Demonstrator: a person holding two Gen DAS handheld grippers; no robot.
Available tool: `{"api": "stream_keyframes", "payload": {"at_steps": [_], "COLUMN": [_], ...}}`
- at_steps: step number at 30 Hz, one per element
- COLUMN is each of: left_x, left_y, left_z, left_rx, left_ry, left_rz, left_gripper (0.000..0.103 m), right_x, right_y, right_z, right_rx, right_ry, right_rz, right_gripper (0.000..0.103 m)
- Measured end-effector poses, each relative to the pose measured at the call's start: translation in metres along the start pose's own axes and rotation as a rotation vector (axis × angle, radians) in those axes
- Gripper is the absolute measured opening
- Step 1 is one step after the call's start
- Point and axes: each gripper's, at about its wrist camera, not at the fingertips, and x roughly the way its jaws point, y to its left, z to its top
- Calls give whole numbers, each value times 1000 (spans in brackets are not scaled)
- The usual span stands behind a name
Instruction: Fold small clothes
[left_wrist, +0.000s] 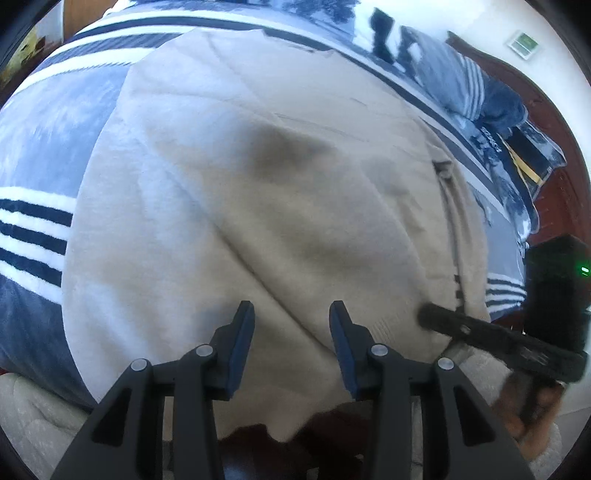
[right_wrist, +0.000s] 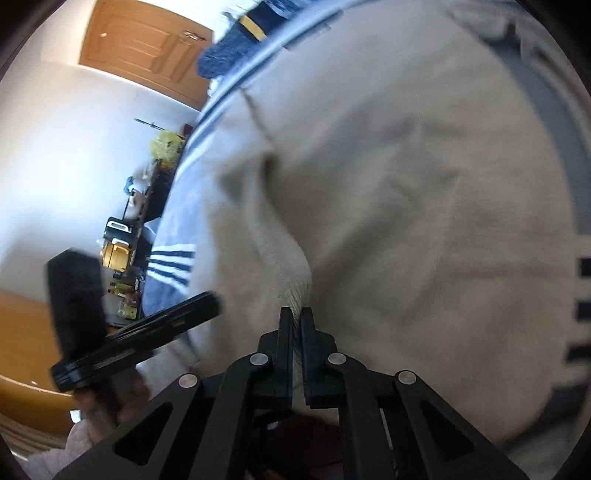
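Observation:
A beige knit garment (left_wrist: 258, 177) lies spread on a blue bedspread with white and navy stripes (left_wrist: 40, 155). My left gripper (left_wrist: 291, 314) is open and empty, low over the garment's near part. My right gripper (right_wrist: 296, 314) is shut on the garment's ribbed hem (right_wrist: 295, 291), which rises in a fold from its jaws. The garment fills most of the right wrist view (right_wrist: 406, 184). The right gripper also shows in the left wrist view (left_wrist: 480, 332) at the garment's right edge, and the left gripper shows in the right wrist view (right_wrist: 147, 332) at the left.
Pillows and folded dark bedding (left_wrist: 491, 103) lie at the bed's far right by a dark wooden headboard (left_wrist: 554, 122). A wooden door (right_wrist: 144, 48) and a cluttered shelf (right_wrist: 140, 221) stand beyond the bed's edge.

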Motion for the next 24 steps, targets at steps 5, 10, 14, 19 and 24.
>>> {"api": "stream_keyframes", "payload": {"at_steps": [5, 10, 14, 19, 24], "left_x": [12, 2, -2, -9, -23], "left_y": [-1, -7, -1, -9, -4], "left_z": [-15, -29, -30, -27, -20], "left_rx": [-10, 3, -22, -23, -49], "left_ry": [37, 33, 35, 17, -12], "left_rz": [26, 20, 26, 20, 0], "left_gripper": [42, 43, 43, 43, 48], "right_x": [9, 2, -6, 35, -4], "right_y": [0, 4, 3, 3, 9], "right_z": [-42, -35, -33, -29, -30], "right_rx": [-13, -19, -25, -61, -25], "right_ry": [1, -54, -135, 8, -57], "right_rz": [-84, -62, -37, -56, 191], "right_gripper": [8, 40, 80, 7, 5]}}
